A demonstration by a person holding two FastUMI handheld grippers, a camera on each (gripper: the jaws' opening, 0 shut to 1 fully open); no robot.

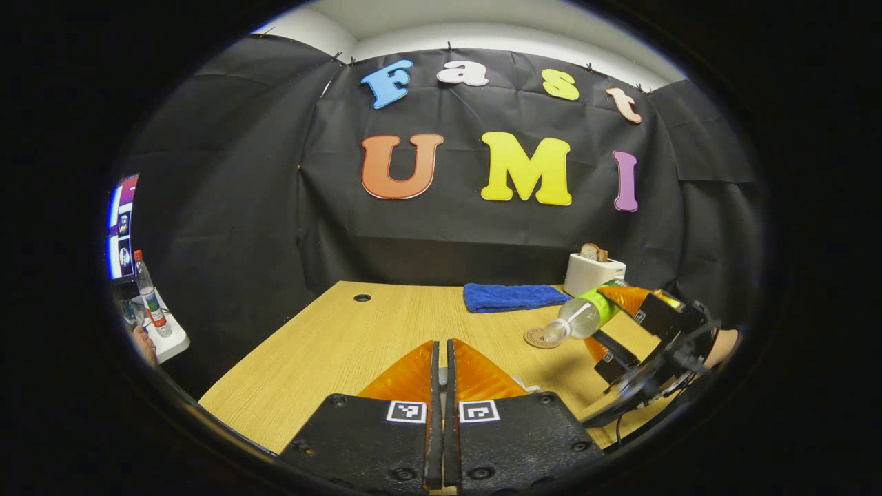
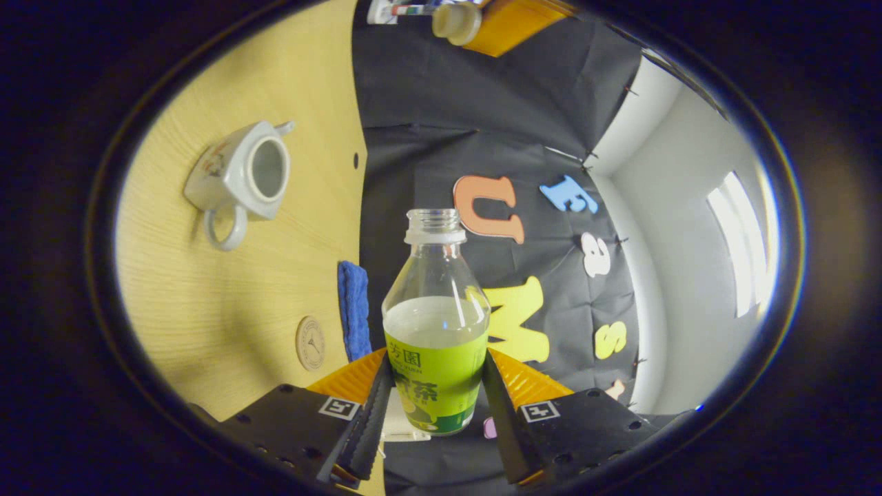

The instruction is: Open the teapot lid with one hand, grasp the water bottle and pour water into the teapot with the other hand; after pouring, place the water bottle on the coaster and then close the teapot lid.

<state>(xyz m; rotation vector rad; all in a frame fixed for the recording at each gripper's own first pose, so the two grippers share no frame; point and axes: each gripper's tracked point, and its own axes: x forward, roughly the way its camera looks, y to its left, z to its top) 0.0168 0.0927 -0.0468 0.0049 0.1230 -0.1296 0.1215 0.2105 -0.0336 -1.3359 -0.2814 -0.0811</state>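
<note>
My right gripper [image 2: 434, 368] is shut on a clear, uncapped water bottle [image 2: 435, 331] with a green label, about half full. In the left gripper view the bottle [image 1: 584, 315] lies tilted almost flat in the right gripper [image 1: 623, 313], its mouth pointing left above the round coaster [image 1: 541, 338]. The white teapot [image 2: 241, 178] stands on the table with its top open, away from the bottle's mouth. The coaster [image 2: 311, 343] lies nearer. My left gripper [image 1: 443, 348] is closed to a narrow slit. The right gripper view shows the left gripper [image 2: 493, 24] holding the cream teapot lid [image 2: 456, 21] in the air.
A folded blue cloth [image 1: 513, 297] lies at the back of the wooden table [image 1: 331, 344], with a white toaster [image 1: 592, 273] holding bread beside it. Off the table's left edge, a second bottle [image 1: 148, 293] stands on a white stand below a screen. A cable hole [image 1: 362, 297] sits in the tabletop.
</note>
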